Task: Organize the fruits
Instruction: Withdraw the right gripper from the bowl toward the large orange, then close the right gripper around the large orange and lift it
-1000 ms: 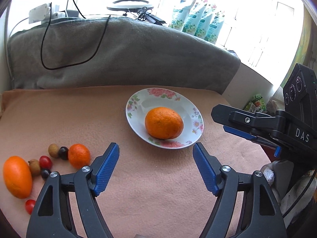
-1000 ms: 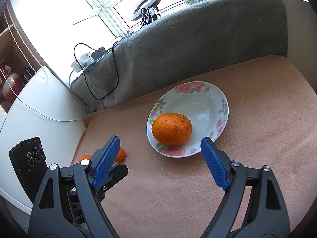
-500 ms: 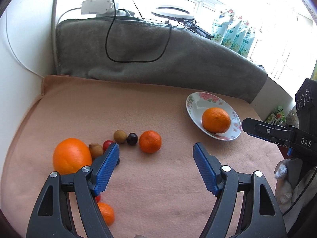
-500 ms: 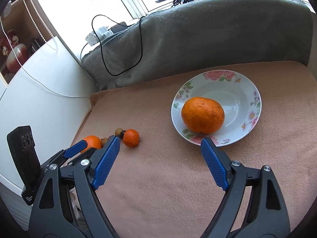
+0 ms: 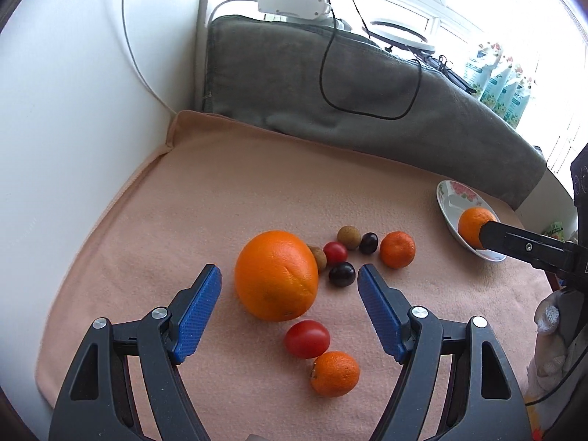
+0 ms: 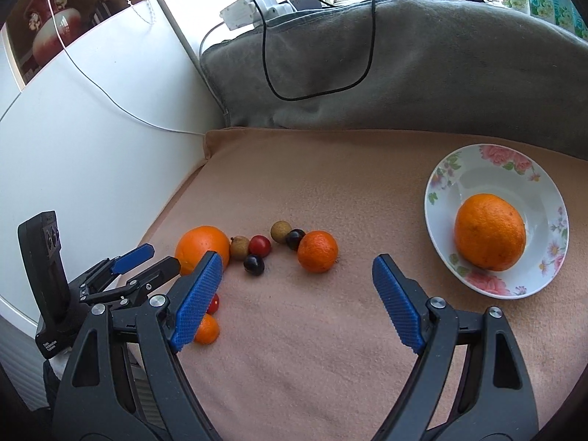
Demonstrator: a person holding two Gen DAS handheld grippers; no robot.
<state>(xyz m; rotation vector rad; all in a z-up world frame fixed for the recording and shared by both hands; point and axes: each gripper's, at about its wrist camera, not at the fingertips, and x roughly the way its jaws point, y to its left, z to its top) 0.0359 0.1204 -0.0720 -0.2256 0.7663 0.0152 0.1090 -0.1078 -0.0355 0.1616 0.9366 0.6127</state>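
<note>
A big orange lies on the peach cloth, just ahead of my open, empty left gripper; it also shows in the right wrist view. Around it lie a mandarin, a tomato, a small mandarin and several small red, dark and tan fruits. A floral plate at the right holds another orange. My right gripper is open and empty, above the cloth between the mandarin and the plate.
A grey blanket with a black cable rises behind the cloth. A white wall borders the left side. The left gripper's body shows at the left of the right wrist view. Green packets stand by the window.
My left gripper has swung left from the plate to the fruit pile and closed in on the big orange. My right gripper has also turned left; the plate now sits at its right.
</note>
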